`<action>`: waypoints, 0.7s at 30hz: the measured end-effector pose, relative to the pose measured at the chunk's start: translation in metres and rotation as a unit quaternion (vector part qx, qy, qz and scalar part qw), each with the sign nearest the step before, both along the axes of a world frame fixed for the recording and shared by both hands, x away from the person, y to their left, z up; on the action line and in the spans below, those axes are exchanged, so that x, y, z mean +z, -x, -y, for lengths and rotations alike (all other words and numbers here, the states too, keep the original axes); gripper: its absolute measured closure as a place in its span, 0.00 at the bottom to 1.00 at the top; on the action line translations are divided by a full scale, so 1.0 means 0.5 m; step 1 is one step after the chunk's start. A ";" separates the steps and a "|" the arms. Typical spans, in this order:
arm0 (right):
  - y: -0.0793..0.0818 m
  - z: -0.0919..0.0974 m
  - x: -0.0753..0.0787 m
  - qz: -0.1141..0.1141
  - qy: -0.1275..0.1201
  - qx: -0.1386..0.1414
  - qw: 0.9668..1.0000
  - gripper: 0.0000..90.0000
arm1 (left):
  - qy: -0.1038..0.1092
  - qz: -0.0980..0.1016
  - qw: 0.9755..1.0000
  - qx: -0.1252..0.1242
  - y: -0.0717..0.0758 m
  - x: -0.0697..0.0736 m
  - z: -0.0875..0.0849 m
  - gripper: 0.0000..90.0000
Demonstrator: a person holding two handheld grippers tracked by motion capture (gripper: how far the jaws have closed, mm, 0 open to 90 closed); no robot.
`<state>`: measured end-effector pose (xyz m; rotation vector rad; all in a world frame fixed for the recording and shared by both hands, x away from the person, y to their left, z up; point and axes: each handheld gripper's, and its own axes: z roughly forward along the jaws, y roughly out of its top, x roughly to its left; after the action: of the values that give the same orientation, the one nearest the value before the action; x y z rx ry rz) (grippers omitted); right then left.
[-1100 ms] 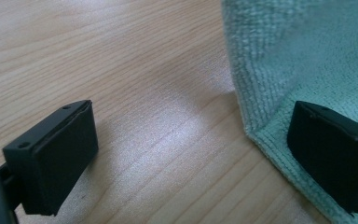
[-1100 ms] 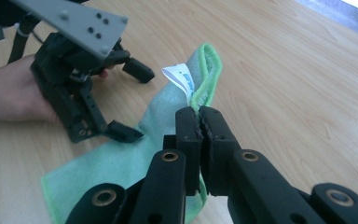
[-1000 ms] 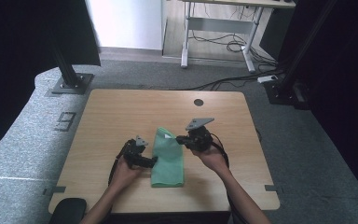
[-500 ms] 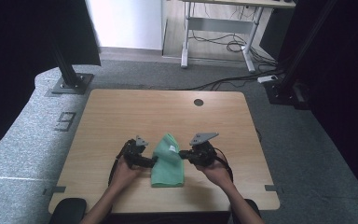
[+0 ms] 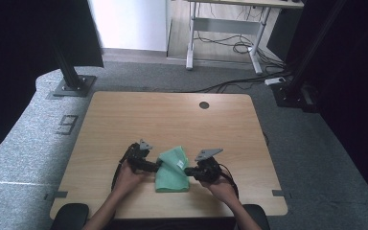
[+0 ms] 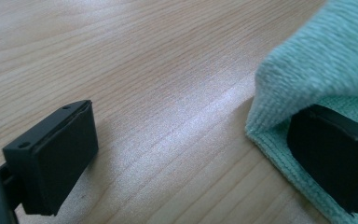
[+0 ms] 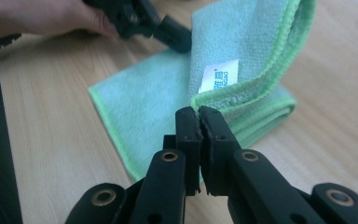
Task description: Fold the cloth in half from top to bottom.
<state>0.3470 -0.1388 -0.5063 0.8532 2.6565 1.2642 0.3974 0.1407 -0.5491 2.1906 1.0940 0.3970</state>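
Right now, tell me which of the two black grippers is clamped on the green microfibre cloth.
The right gripper: its jaws are pinched shut on a lifted edge of the green microfibre cloth. The left gripper has its jaws spread wide at the cloth's opposite edge.

Desk (image 5: 172, 120): pale wood-grain top, smooth, with a soft satin sheen beside the cloth. Cloth (image 5: 171, 170): green terry-like microfibre, matt, finely looped and fuzzy, with a brighter green stitched hem; a small white label (image 7: 219, 77), paper-like or woven, with print too blurred to read, sits on its raised fold. Left gripper (image 6: 186, 154): fingers (image 6: 56, 154) of matt black plastic with flat, dull pads. Right gripper (image 7: 199, 122): fingers (image 7: 186, 135) the same matt black plastic, rough-edged at the pads, with metal-looking rivets in the arms. Floor (image 5: 316, 158) around the desk: grey carpet, coarse and matt.
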 end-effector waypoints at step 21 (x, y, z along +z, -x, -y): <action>0.022 -0.002 -0.069 -0.025 0.012 -0.008 1.000 0.94 | 0.054 -0.001 0.997 -0.056 0.017 0.066 -0.018 0.04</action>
<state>0.3360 -0.1376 -0.5407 0.9123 2.6913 1.2218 0.3891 0.1494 -0.5159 2.1459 0.9652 0.2796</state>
